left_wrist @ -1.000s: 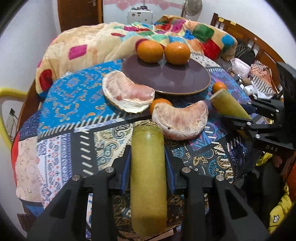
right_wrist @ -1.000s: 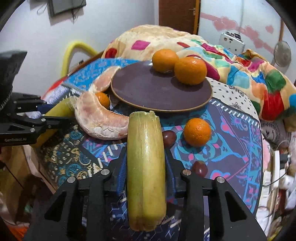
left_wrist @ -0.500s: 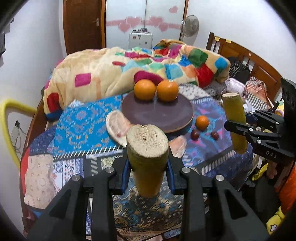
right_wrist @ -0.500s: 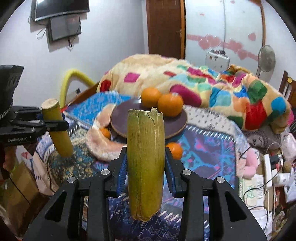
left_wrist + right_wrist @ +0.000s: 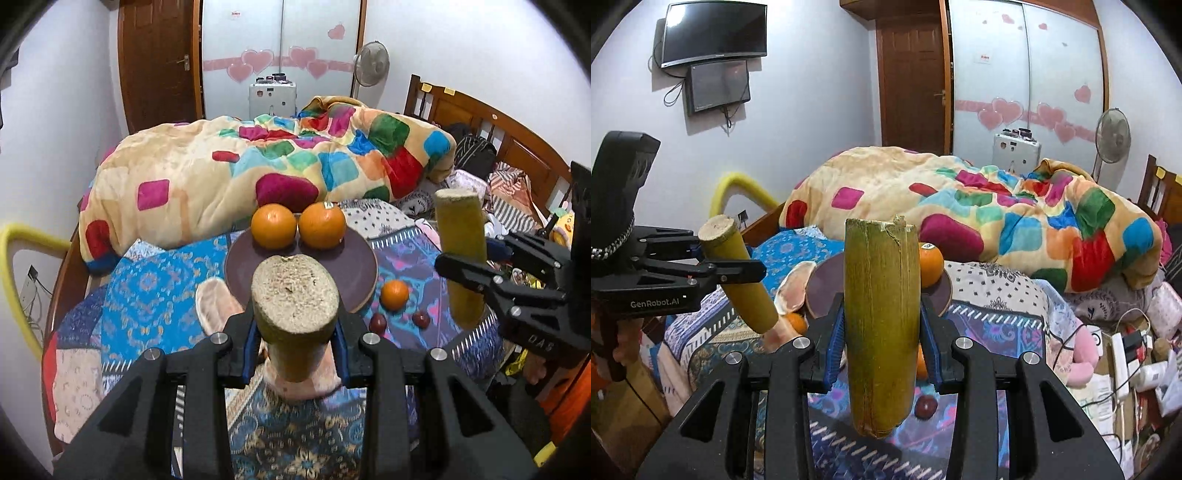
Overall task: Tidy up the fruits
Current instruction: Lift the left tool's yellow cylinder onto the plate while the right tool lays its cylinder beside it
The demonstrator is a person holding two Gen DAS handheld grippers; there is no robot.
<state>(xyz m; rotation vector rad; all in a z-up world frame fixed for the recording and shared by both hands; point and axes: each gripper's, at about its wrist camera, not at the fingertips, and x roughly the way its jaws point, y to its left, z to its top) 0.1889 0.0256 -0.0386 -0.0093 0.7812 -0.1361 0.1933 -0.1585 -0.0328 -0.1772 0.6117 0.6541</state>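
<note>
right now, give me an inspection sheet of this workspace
surface: patterned cloth covering a table.
job's things: two oranges on the plate; a small orange and two dark red fruits on the cloth; pomelo pieces beside the plate; two cane pieces held off the cloth.
clutter: nothing seen on the cloth beyond the fruit.
grippers: left claw shut on left cane; right claw shut on right cane.
cables: wires and a power strip right of the table.
surroundings: blanket, fan, door, wall screens.
</note>
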